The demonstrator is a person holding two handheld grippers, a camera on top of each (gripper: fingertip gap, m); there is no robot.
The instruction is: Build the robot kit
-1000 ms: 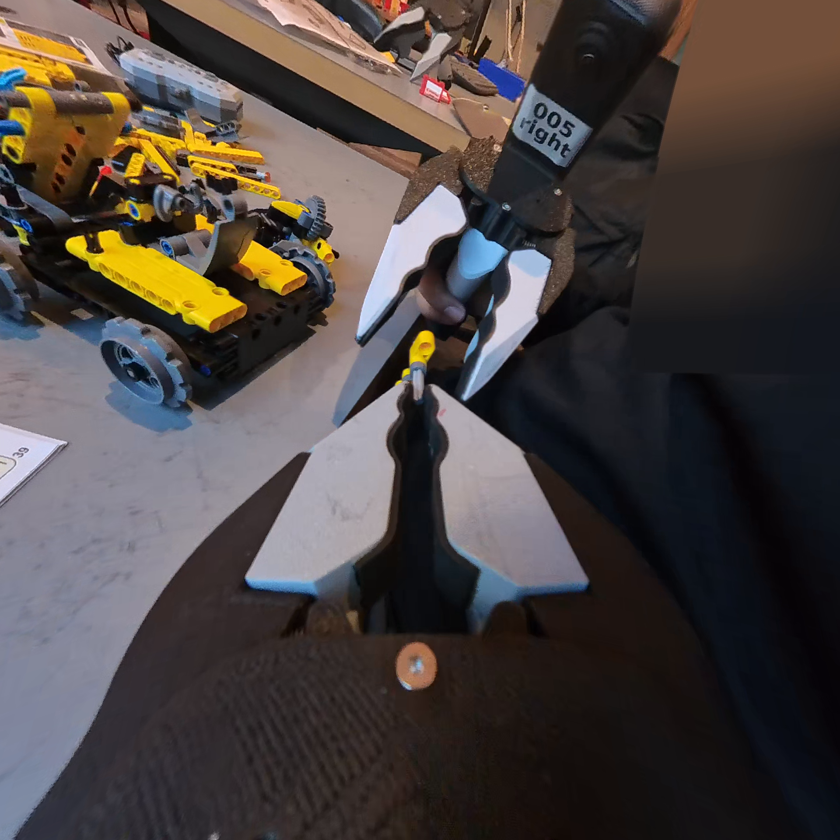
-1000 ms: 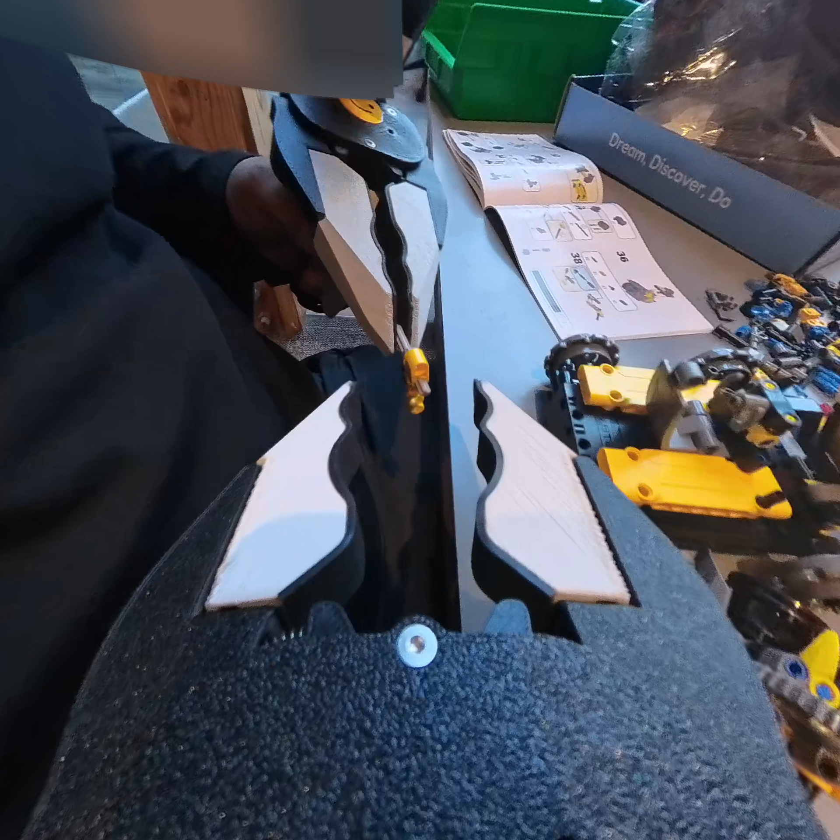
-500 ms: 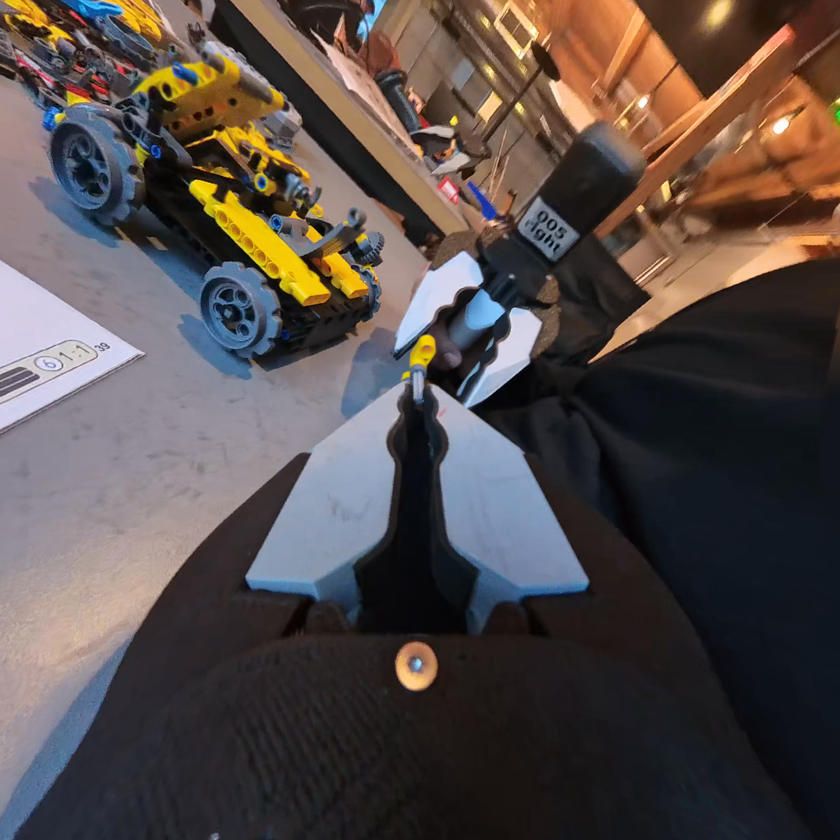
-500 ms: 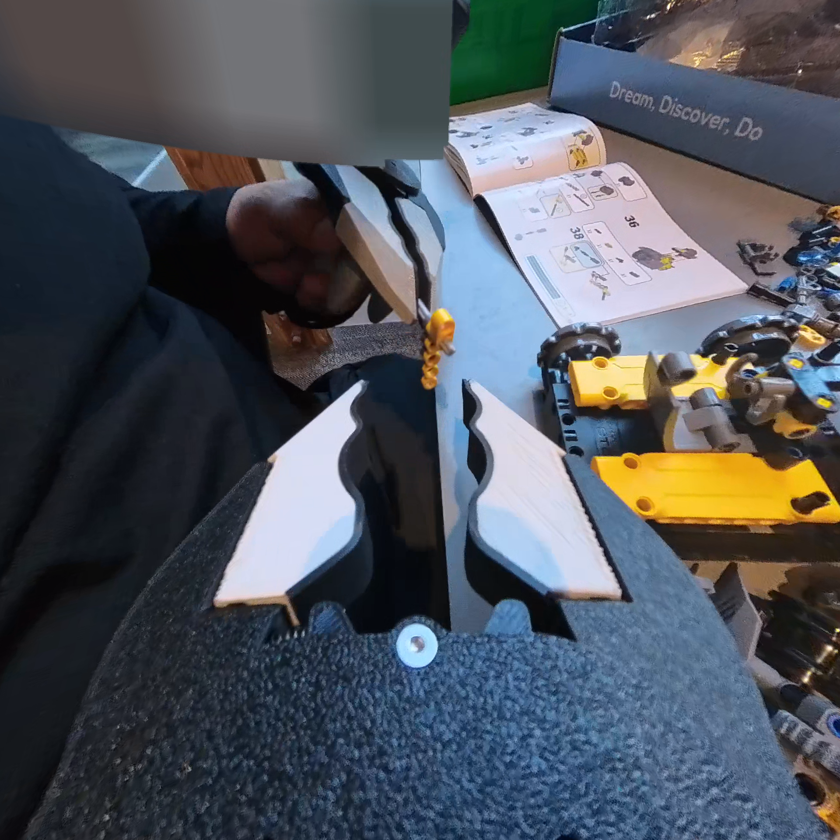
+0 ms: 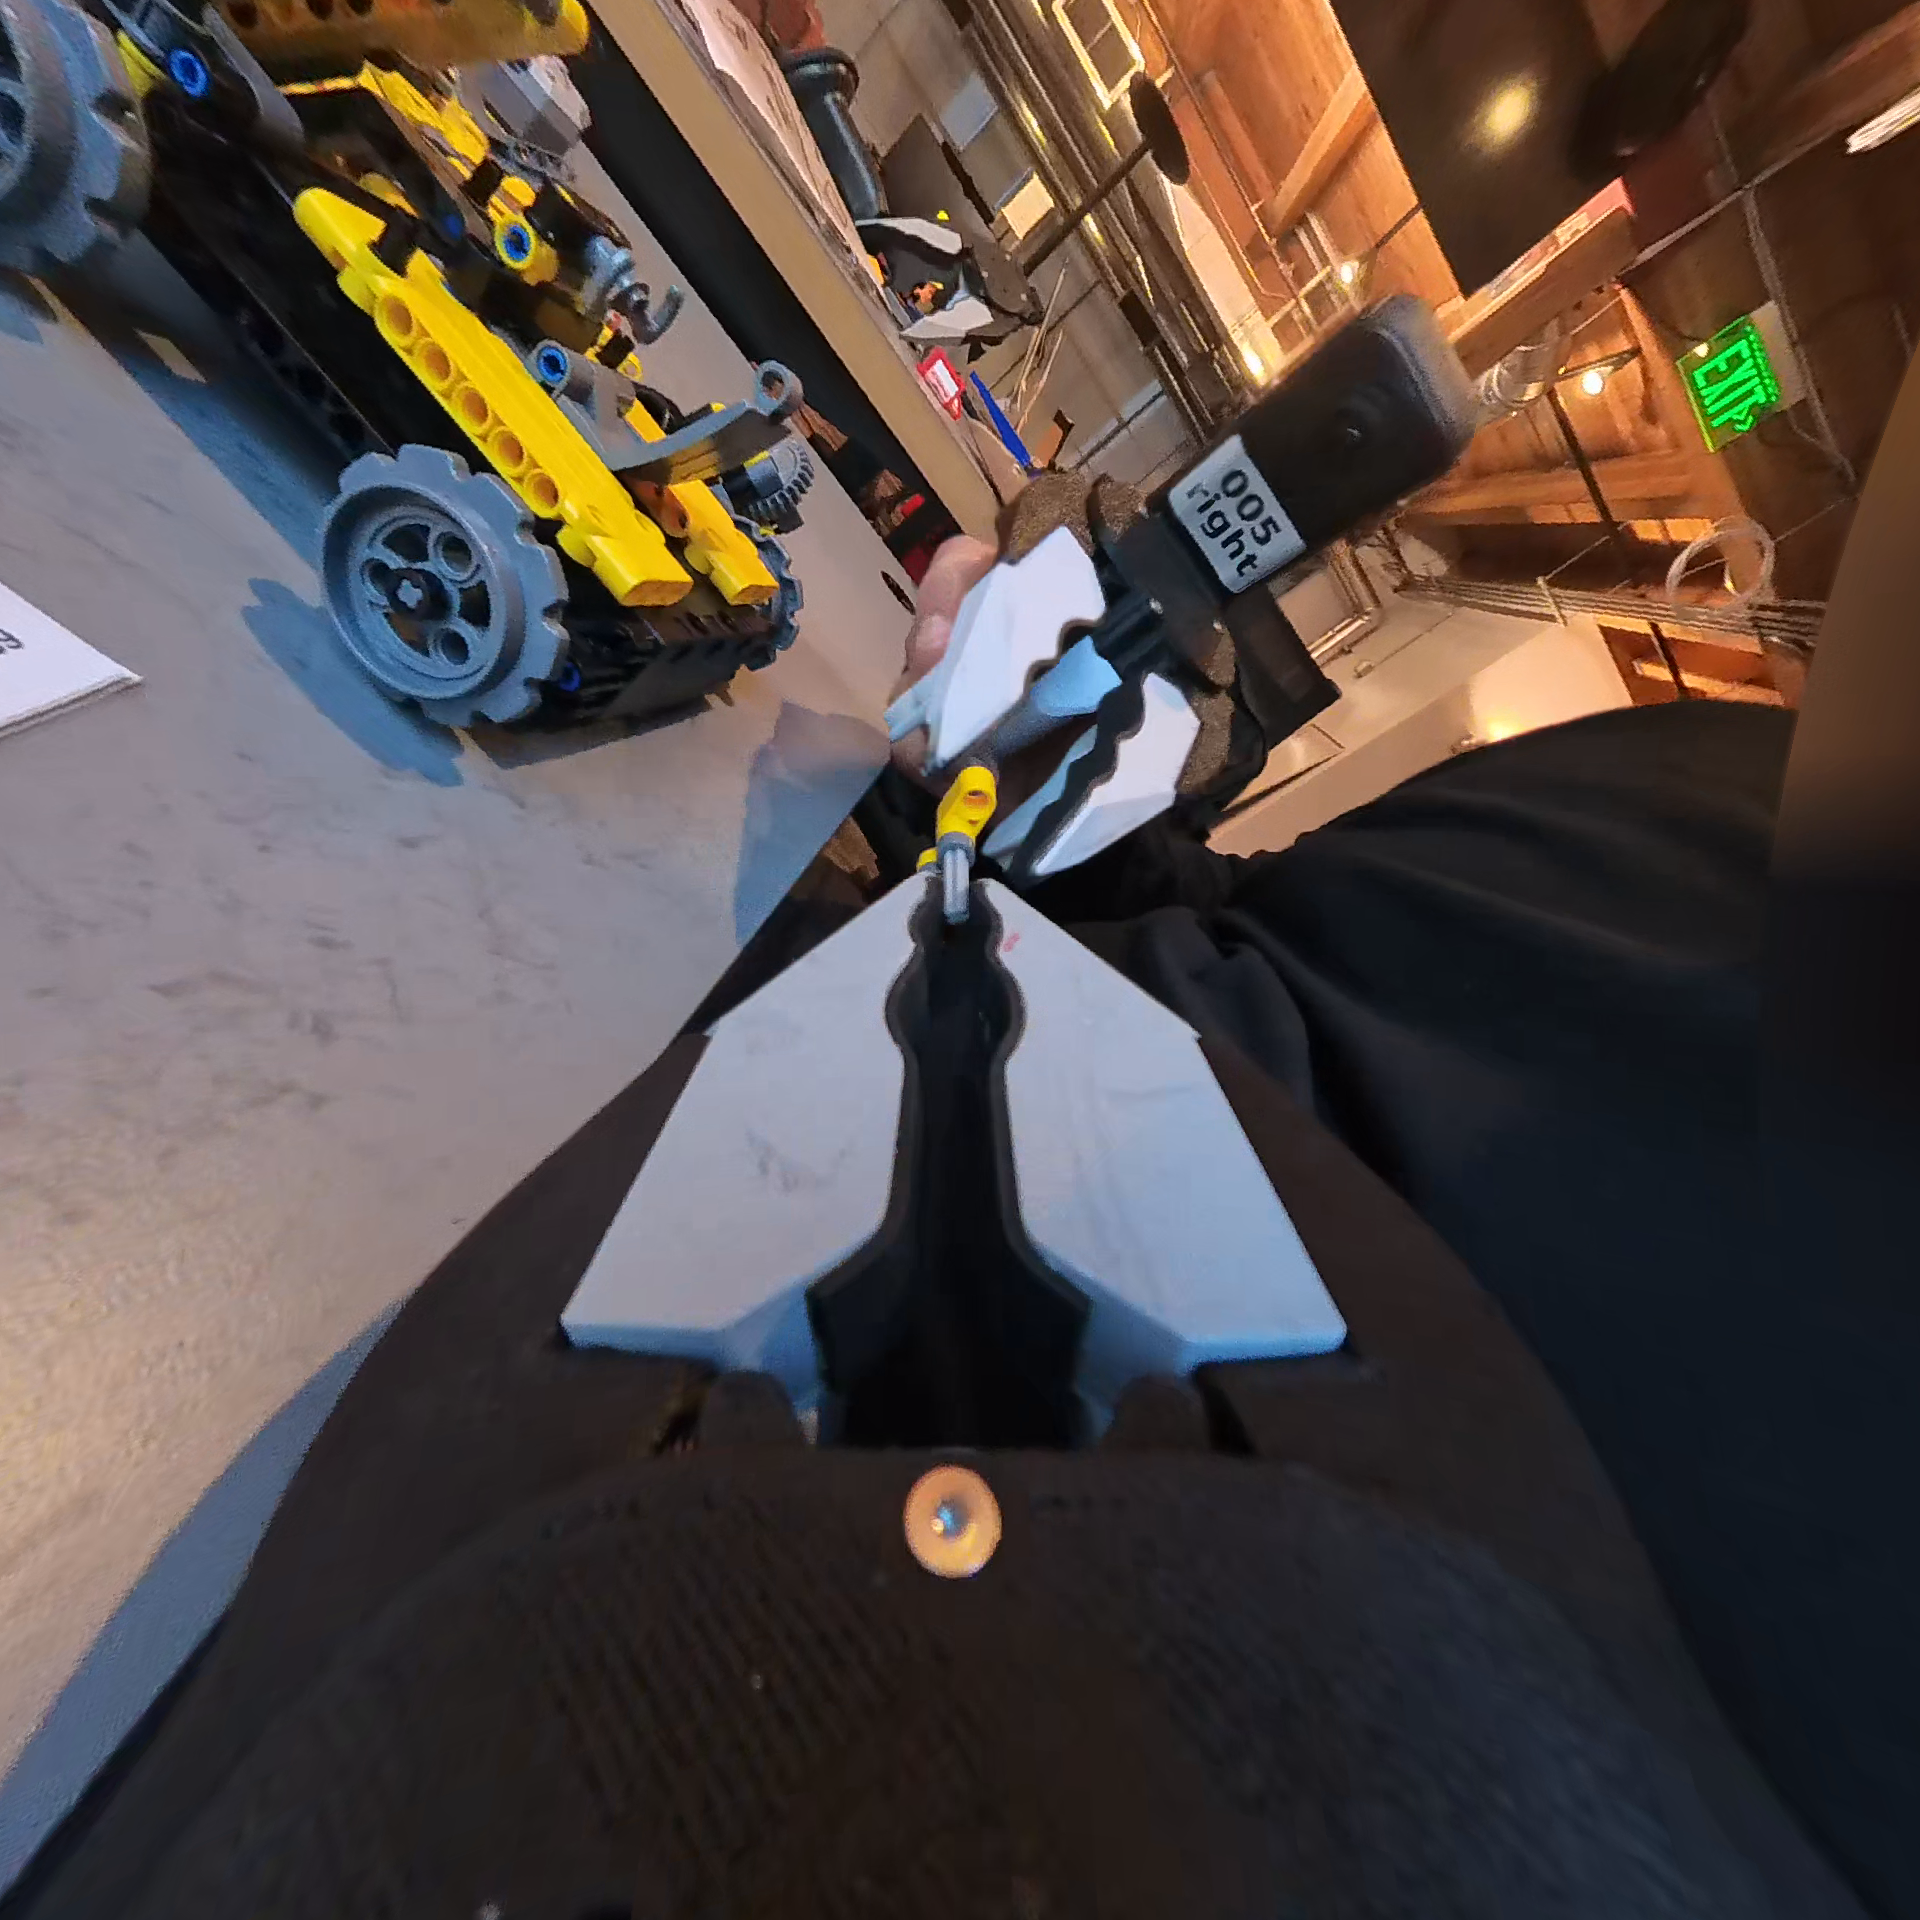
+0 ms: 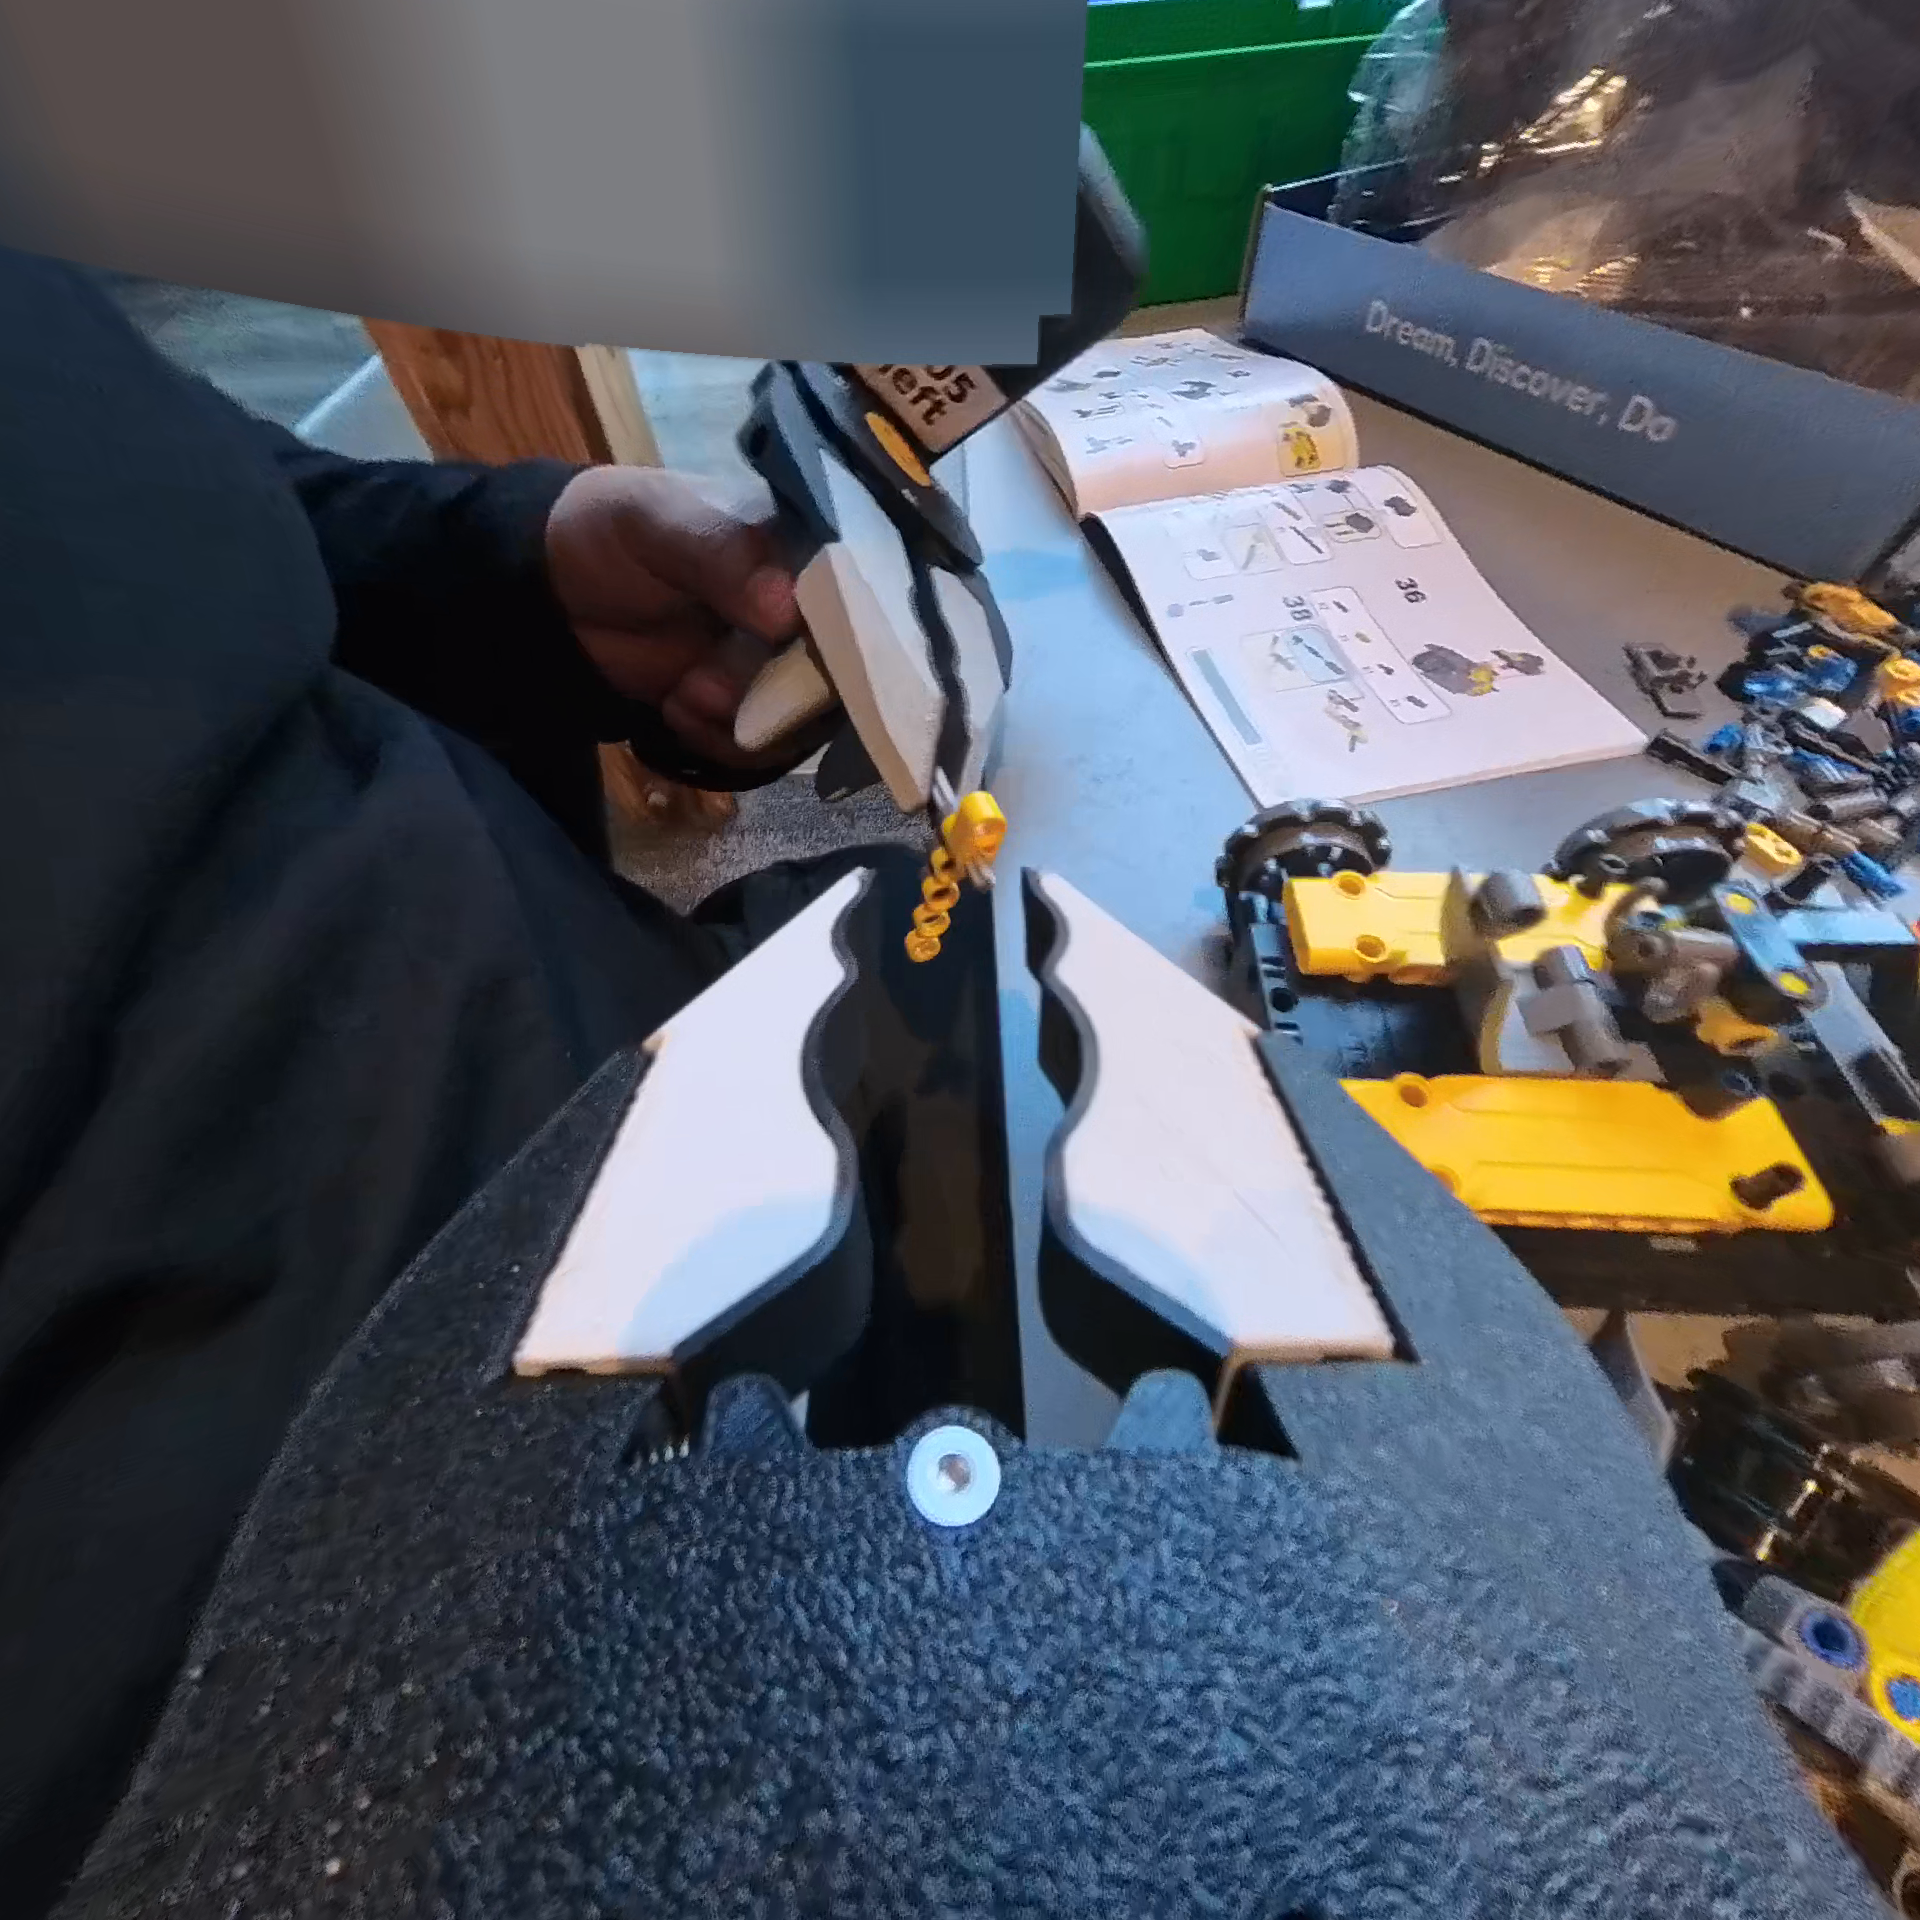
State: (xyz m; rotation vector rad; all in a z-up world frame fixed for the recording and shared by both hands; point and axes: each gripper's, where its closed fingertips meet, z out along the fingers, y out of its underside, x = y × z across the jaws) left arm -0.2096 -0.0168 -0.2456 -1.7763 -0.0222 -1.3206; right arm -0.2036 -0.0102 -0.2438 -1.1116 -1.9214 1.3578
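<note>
The left hand-held gripper (image 5: 954, 906) is clamped on a small yellow-and-grey piece (image 5: 962, 836) at frame centre, so it is best to keep it steady while the right hand-held gripper (image 6: 943, 883), fingers apart, closes squarely around it.

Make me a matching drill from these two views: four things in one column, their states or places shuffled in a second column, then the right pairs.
Things
1. left gripper
2. right gripper
3. instruction booklet
4. yellow toy vehicle

States or places
A. lying open on the table, beside a dark box
B. open, holding nothing
C. standing on the table on grey wheels
D. shut on a small yellow piece with a grey pin

Pairs: 1-D, 2-B, 3-A, 4-C

The small yellow piece hangs just ahead of the right gripper's fingertips, above the table edge.
</note>
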